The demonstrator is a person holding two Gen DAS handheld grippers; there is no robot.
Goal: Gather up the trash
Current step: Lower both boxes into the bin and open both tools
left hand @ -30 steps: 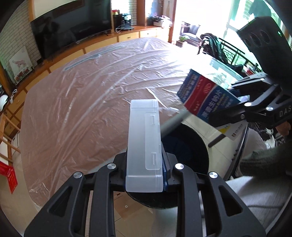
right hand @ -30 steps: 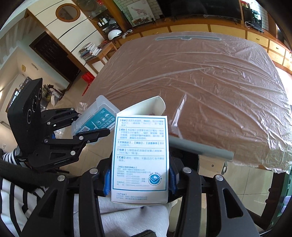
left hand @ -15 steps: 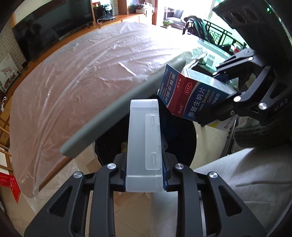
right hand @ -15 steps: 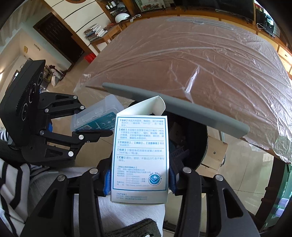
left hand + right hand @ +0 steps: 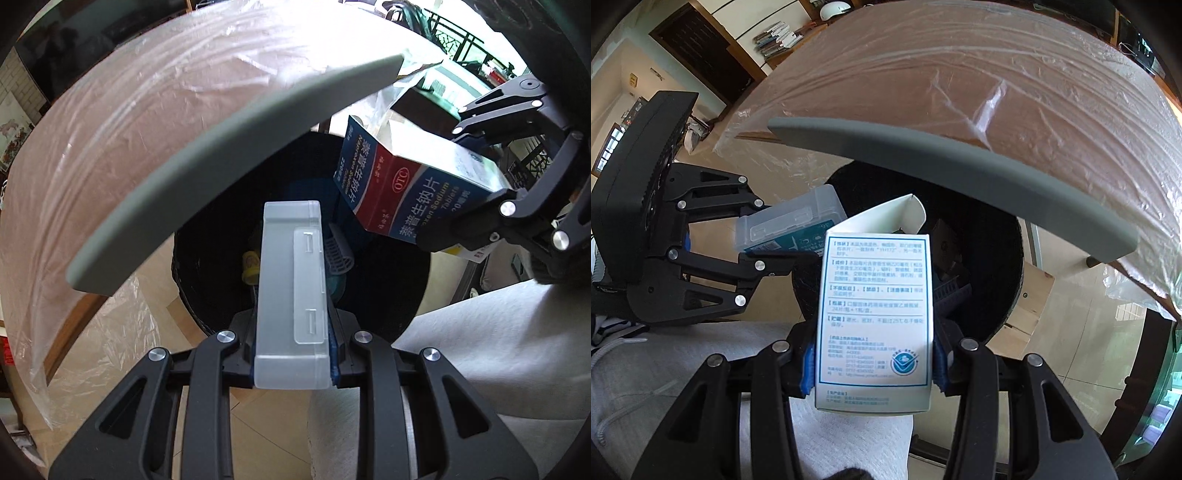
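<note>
Left gripper (image 5: 291, 354) pinching plastic case (image 5: 291, 284) | right gripper (image 5: 873, 363) pinching medicine box (image 5: 873, 321) | both now lowered over black bin (image 5: 207, 251), centre frame | release pending.

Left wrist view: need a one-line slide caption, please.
Left gripper holds a translucent plastic case over the open black trash bin; right gripper holds a medicine box beside it.

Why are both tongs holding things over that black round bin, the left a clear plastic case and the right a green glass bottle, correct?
Not quite: the right tongs grip a blue-and-white cardboard medicine box, not a bottle, as the right wrist view shows. The left tongs do hold the clear plastic case over the black round bin.
</note>
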